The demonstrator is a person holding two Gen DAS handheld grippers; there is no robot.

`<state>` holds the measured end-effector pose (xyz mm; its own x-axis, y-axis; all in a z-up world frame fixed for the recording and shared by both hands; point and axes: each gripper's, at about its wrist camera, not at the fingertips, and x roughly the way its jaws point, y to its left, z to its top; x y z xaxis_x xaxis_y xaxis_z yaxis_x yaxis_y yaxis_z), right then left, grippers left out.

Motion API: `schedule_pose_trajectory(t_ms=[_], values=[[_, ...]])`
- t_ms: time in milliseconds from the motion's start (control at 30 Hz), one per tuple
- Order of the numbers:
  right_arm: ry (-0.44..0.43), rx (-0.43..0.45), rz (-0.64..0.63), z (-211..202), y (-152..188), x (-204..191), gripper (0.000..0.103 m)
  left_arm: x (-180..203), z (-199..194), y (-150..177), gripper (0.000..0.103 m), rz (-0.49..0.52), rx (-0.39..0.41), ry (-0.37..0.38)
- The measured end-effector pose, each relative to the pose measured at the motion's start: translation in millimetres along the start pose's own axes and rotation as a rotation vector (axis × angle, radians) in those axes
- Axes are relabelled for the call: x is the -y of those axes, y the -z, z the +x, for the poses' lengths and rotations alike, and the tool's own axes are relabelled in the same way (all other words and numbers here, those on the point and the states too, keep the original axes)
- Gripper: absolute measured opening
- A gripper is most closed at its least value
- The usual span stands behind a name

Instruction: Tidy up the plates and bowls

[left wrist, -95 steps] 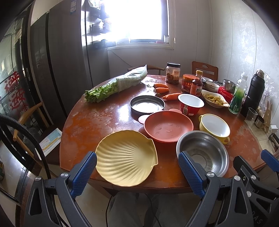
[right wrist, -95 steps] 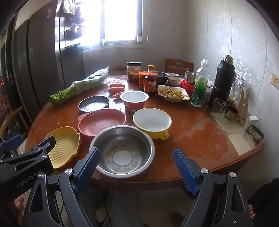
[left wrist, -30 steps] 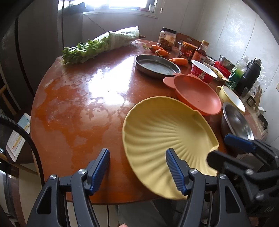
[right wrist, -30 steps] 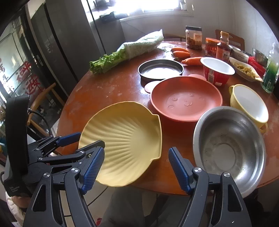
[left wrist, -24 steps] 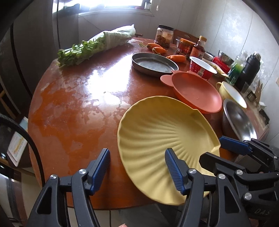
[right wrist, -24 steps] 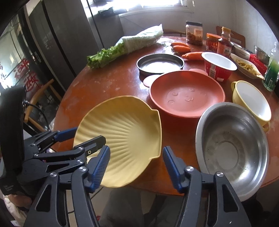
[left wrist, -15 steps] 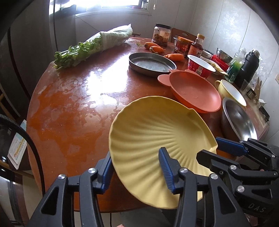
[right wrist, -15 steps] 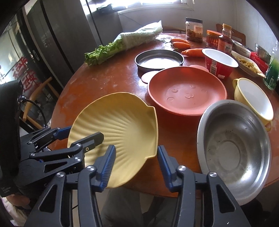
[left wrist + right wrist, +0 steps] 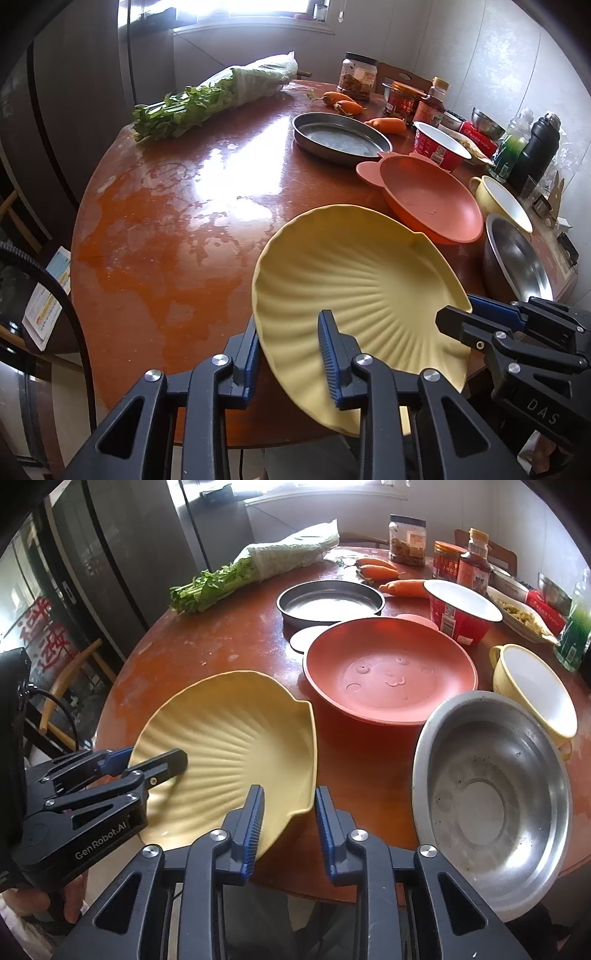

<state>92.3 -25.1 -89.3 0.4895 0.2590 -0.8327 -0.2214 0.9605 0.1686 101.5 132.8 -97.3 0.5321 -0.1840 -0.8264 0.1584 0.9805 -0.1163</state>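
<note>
At table edge (image 9: pixel 155 236), left gripper (image 9: pixel 291 354) and right gripper (image 9: pixel 288 819) just closed, clamping yellow shell plate (image 9: pixel 362 295).

Home dining rm: round wooden table (image 9: pixel 177 206) w/ veg (image 9: pixel 207 99), condiment jars (image 9: pixel 408 541), fridge (image 9: pixel 122 554).

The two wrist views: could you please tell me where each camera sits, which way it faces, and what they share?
Left wrist: rides the left claw, looks down across the round table; its blue pads straddle the yellow shell plate; the right claw enters at right.
Right wrist: rides the right claw, angled down likewise; the left claw and a hand show at left.
Shared: the plate, the orange plate, the steel bowl.
</note>
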Motion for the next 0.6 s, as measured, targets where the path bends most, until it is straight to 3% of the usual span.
schedule_pose_trajectory(t_ms=[600], values=[[-0.013, 0.004, -0.039, 14, -14, -17, 0.024, -19, -1, -2, 0.030, -0.050, 0.013, -0.047]])
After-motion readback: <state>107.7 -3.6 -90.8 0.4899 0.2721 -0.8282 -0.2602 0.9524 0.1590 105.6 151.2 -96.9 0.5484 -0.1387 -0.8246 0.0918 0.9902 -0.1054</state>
